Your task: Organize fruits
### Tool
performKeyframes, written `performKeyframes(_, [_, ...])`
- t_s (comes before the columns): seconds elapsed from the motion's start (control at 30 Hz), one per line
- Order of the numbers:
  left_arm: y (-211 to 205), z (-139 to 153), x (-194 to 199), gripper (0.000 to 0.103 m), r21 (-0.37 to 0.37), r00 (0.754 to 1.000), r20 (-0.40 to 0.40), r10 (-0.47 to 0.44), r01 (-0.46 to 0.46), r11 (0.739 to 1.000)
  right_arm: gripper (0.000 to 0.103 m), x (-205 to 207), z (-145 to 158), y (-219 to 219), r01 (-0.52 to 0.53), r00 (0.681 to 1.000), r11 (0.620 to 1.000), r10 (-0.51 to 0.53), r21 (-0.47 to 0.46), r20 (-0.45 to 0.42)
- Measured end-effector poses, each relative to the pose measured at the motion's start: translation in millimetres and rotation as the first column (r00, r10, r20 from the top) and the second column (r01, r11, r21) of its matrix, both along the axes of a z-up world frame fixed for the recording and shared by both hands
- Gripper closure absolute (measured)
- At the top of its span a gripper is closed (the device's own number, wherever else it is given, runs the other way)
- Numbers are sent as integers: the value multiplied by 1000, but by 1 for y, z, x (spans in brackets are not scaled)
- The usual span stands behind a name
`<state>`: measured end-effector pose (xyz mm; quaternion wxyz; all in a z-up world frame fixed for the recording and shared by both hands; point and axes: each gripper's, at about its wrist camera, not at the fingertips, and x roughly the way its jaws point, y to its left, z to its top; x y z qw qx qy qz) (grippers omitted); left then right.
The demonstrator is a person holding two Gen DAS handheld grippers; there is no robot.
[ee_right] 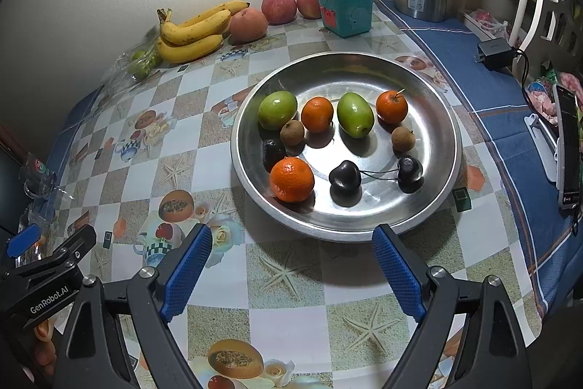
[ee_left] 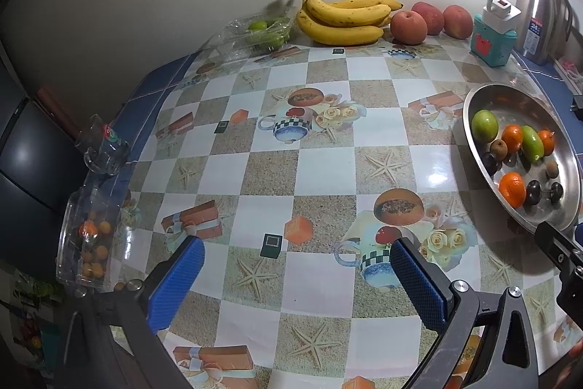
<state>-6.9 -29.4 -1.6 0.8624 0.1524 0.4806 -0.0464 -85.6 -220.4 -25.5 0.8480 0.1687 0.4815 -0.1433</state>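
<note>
Fruit lying in steel plate, frame centre, just beyond right gripper, pads spread and empty; left gripper likewise gaping, farther off.

The left gripper hangs with jaws wide apart and nothing between them over the checked tablecloth. Right of it sits a steel dish of small fruit; beyond it, against the wall, lie bananas and apples.
</note>
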Motion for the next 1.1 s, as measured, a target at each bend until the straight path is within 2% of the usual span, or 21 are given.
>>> performKeyframes(1.1, [2,-4,1,0,1,1000,-9,6,-6,1000,13,2,-3,3,-1,1000,1000,1,0,-7])
